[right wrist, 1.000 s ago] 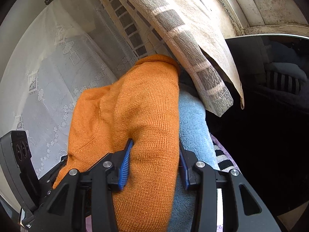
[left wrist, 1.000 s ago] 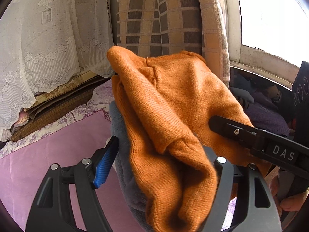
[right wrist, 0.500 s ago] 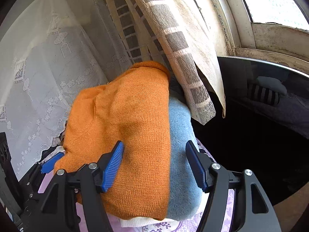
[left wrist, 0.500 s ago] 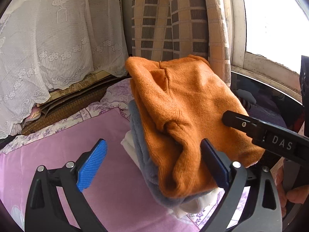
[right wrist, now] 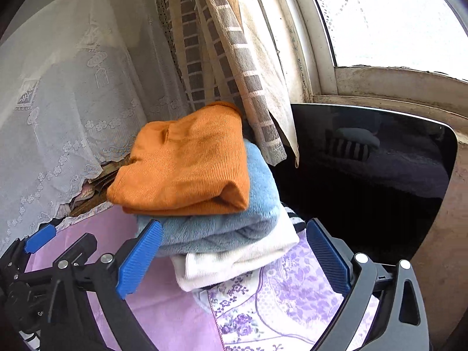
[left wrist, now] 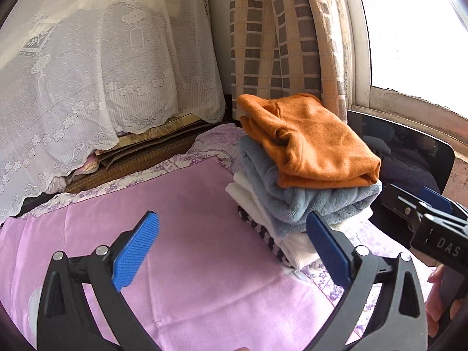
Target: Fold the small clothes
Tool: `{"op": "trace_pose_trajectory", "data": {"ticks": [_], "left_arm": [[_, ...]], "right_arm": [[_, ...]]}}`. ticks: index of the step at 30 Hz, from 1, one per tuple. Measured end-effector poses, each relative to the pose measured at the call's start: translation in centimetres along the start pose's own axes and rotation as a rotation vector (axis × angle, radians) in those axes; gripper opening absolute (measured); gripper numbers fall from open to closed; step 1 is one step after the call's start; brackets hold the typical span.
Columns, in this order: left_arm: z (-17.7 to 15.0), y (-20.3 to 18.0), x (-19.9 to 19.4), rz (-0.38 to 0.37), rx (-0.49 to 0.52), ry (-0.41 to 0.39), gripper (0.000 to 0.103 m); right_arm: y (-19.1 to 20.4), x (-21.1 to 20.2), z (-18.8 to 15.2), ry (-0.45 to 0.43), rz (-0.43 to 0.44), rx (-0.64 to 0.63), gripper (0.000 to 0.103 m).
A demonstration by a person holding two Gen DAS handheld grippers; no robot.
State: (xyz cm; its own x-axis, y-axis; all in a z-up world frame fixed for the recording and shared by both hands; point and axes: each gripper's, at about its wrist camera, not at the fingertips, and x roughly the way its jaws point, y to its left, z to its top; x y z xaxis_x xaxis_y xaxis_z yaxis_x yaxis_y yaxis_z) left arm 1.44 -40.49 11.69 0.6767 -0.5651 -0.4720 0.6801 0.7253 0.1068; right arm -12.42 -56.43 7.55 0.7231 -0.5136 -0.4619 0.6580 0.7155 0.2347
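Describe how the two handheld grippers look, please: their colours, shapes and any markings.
Both grippers are black plastic frames with two angled arms, silver screw heads at the joints and triangular cut-outs. The left gripper and the right gripper carry flat, ribbed blue pads on their jaws. In the left wrist view the right gripper's black body bears white letters "DAS". No cables or sleeves show.

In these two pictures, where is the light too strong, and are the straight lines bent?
Left wrist view: the window is blown out to white, and the curtain bows outward; the orange sweater is sharp. Right wrist view: the window glares too, the frame curves, and the dark glossy panel reflects striped cloth.
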Motion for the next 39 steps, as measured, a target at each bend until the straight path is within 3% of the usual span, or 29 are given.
{"op": "trace_pose_trajectory", "data": {"ticks": [7, 9, 14, 26, 39], "left_arm": [[-2.5, 1.1, -4.3, -0.008, -0.034, -0.057, 0.098], [-2.6, 1.1, -5.0, -0.018, -0.027, -0.066, 0.098], [-2.7, 1.9, -6.4, -0.073, -0.028, -0.076, 0.098], [-3.0, 3.8, -9.9, -0.058, -0.029, -0.134, 0.098], [-3.3, 4.7, -10.0, -0.065, -0.043, -0.12, 0.098]], "right_arm": [[2.1, -4.7, -4.3, -0.074, -0.047, -0.045, 0.099], [2.2, -5.9, -4.9, -0.094, -0.017, -0.03, 0.099], [2.5, -7.4, -5.2, -0.096, -0.018, -0.007, 0.099], [5.1, -10.1, -5.7, -0.123, -0.028, -0.064, 0.099], [6.1, -11.1, -5.8, -0.139, -0.016, -0.09, 0.099]]}}
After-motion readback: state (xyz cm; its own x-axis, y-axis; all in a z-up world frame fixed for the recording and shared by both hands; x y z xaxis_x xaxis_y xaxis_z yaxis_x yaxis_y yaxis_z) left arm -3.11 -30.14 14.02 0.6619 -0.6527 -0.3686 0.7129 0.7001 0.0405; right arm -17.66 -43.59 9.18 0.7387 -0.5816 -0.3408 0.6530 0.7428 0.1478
